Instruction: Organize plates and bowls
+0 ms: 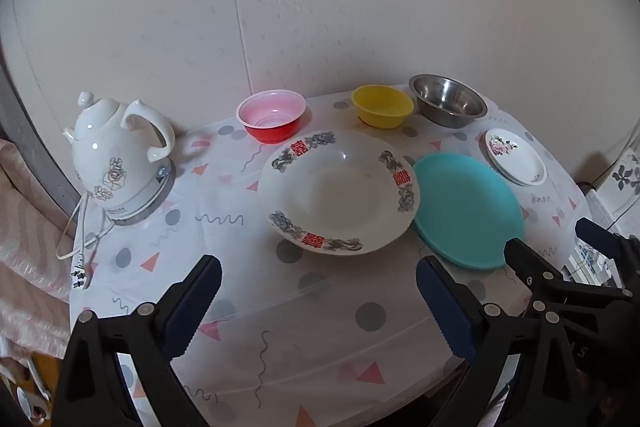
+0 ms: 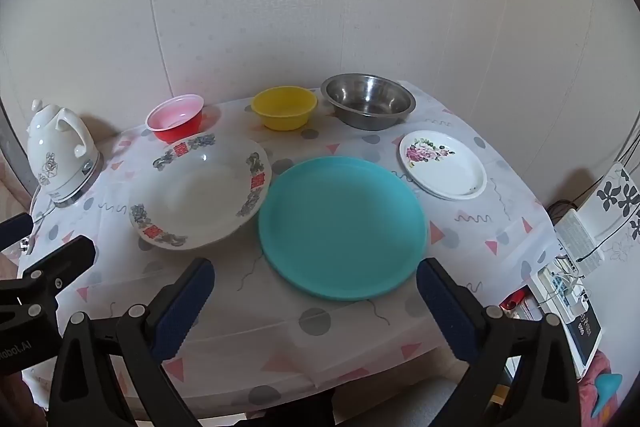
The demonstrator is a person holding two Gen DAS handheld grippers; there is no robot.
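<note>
Six dishes sit on the patterned plastic tablecloth (image 2: pixel 360 327), none stacked yet. Along the tabletop's far edge: red plastic bowl with pink inside (image 2: pixel 175 117), yellow plastic bowl (image 2: pixel 284 108), stainless steel bowl (image 2: pixel 370 101) toward the far right corner. In the middle: large white deep plate with red characters on its rim (image 2: pixel 200 193), its right rim touching or slightly overlapping the flat teal plastic plate (image 2: pixel 342 227). Small white plate with pink flower print (image 2: pixel 442 163) lies near the right edge, apart from the teal one. White ceramic electric kettle (image 1: pixel 118 157) stands at the far left corner, cord hanging off the left edge.

Risks, judged: the teal plate lies flat and thin, so pads likely slide over the rim or snag the slick tablecloth and drag everything with it. Lifting the teal plate could tip or nudge the deep plate if its rim really rests on it; cannot tell for sure. The deep plate looks heavy and glazed, so a one-sided pinch may slip. The small plate near the right edge could get pushed off.

Left gripper (image 1: pixel 318 281) hovers over the near edge, jaws spread wide, holding nothing, touching nothing. Right gripper (image 2: pixel 314 285) likewise spread wide and empty, just short of the teal plate's near rim.
</note>
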